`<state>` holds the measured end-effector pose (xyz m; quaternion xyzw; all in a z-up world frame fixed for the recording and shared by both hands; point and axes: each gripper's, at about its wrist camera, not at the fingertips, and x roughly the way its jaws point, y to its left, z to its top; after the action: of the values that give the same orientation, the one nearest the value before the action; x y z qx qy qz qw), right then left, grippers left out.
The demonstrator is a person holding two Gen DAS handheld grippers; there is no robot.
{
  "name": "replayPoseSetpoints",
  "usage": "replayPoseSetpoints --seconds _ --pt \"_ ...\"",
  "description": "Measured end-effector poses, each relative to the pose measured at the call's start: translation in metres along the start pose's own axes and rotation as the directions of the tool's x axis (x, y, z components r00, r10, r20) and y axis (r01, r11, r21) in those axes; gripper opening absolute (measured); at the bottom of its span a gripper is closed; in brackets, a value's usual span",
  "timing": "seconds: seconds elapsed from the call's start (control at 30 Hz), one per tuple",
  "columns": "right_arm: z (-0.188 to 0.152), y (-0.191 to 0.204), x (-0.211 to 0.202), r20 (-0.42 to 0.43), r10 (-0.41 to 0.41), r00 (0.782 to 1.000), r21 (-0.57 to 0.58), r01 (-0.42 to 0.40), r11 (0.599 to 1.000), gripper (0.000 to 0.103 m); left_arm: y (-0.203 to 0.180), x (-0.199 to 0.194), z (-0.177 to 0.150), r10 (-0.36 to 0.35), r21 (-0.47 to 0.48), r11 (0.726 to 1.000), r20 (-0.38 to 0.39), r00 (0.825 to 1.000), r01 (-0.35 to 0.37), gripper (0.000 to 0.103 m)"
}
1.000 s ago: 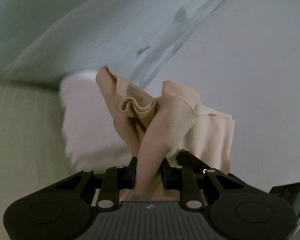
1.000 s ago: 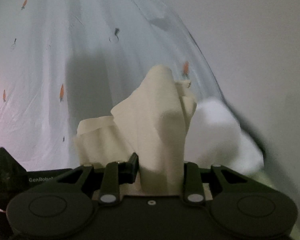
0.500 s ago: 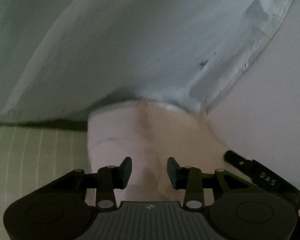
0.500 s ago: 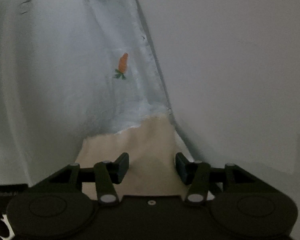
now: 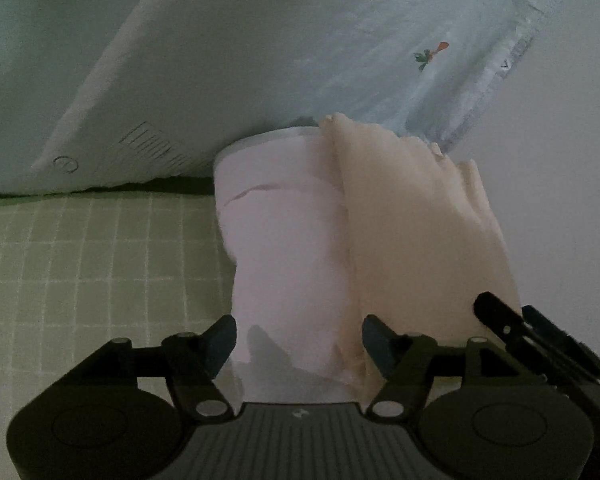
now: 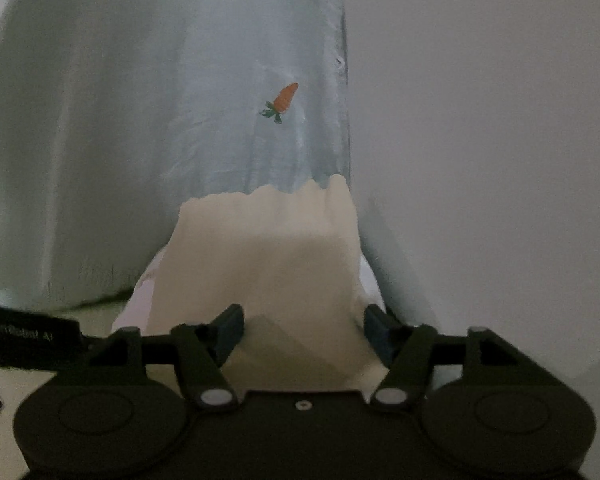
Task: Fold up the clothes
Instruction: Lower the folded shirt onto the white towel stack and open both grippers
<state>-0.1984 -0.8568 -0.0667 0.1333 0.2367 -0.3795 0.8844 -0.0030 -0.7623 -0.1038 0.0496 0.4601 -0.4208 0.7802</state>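
Note:
A folded cream garment (image 5: pixel 416 232) lies on top of a folded pale pink garment (image 5: pixel 284 240) on a green checked surface. My left gripper (image 5: pixel 300 344) is open and empty, its fingers just in front of the stack. In the right wrist view the cream garment (image 6: pixel 268 260) lies flat, with a sliver of the pink garment (image 6: pixel 136 304) at its left. My right gripper (image 6: pixel 304 336) is open and empty at the garment's near edge. The right gripper's body (image 5: pixel 540 344) shows at the lower right of the left wrist view.
The green checked surface (image 5: pixel 80 280) spreads to the left. A pale blue cloth with small carrot prints (image 6: pixel 220 100) rises behind the stack. A plain white wall (image 6: pixel 480 160) fills the right side. The left gripper's body (image 6: pixel 24 336) shows at the left edge.
Both grippers held the cream garment bunched up a second ago. They have let it go, opened wide and drawn back, and it now lies flat on the pink garment.

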Motion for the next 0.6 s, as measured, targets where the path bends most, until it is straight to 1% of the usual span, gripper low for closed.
replayPoseSetpoints --seconds 0.07,0.13,0.17,0.2,0.27,0.33,0.37,0.43,0.47,0.5,0.57,0.6 --pt "-0.009 0.002 -0.015 0.004 -0.012 1.000 -0.014 0.012 1.000 0.085 0.003 -0.006 -0.005 0.005 0.001 1.000 0.000 1.000 -0.005 0.074" --pt "-0.017 0.001 -0.031 0.008 -0.015 1.000 -0.010 0.015 1.000 0.088 0.004 -0.016 -0.014 0.011 0.008 1.000 0.005 1.000 -0.011 0.074" --pt "-0.023 0.000 -0.041 0.016 -0.013 1.000 -0.003 0.013 1.000 0.093 0.003 -0.023 -0.019 0.013 0.019 1.000 0.011 1.000 -0.013 0.075" --pt "-0.024 0.002 -0.045 0.032 -0.024 0.999 -0.004 0.024 1.000 0.103 0.002 -0.031 -0.025 0.002 0.032 0.999 0.022 1.000 -0.003 0.076" --pt "-0.030 0.006 -0.058 0.059 -0.047 0.997 -0.016 0.048 0.999 0.103 0.001 -0.044 -0.037 -0.034 0.056 0.998 0.047 0.998 0.031 0.081" --pt "-0.033 0.009 -0.070 0.058 -0.051 0.997 -0.021 0.052 0.998 0.103 -0.002 -0.061 -0.052 -0.086 0.076 0.994 0.081 0.993 0.080 0.085" --pt "-0.034 0.011 -0.077 0.057 -0.053 0.997 -0.024 0.054 0.998 0.103 -0.005 -0.071 -0.060 -0.100 0.095 0.991 0.102 0.990 0.090 0.086" --pt "-0.040 0.010 -0.095 0.059 -0.068 0.996 0.007 0.068 0.998 0.103 -0.012 -0.092 -0.078 -0.105 0.155 0.985 0.155 0.982 0.081 0.092" --pt "-0.043 0.010 -0.103 0.060 -0.076 0.995 0.022 0.074 0.997 0.103 -0.013 -0.102 -0.087 -0.104 0.187 0.980 0.184 0.977 0.069 0.094" --pt "-0.046 0.010 -0.112 0.051 -0.061 0.997 0.011 0.061 0.998 0.103 -0.013 -0.113 -0.095 -0.105 0.212 0.975 0.211 0.972 0.060 0.095" --pt "-0.052 0.012 -0.127 0.041 -0.041 0.998 -0.009 0.042 0.999 0.103 -0.009 -0.131 -0.110 -0.117 0.236 0.970 0.238 0.964 0.060 0.097" --pt "-0.056 0.019 -0.137 0.047 -0.049 0.998 -0.008 0.050 0.999 0.103 -0.007 -0.138 -0.116 -0.124 0.244 0.968 0.242 0.962 0.064 0.098"
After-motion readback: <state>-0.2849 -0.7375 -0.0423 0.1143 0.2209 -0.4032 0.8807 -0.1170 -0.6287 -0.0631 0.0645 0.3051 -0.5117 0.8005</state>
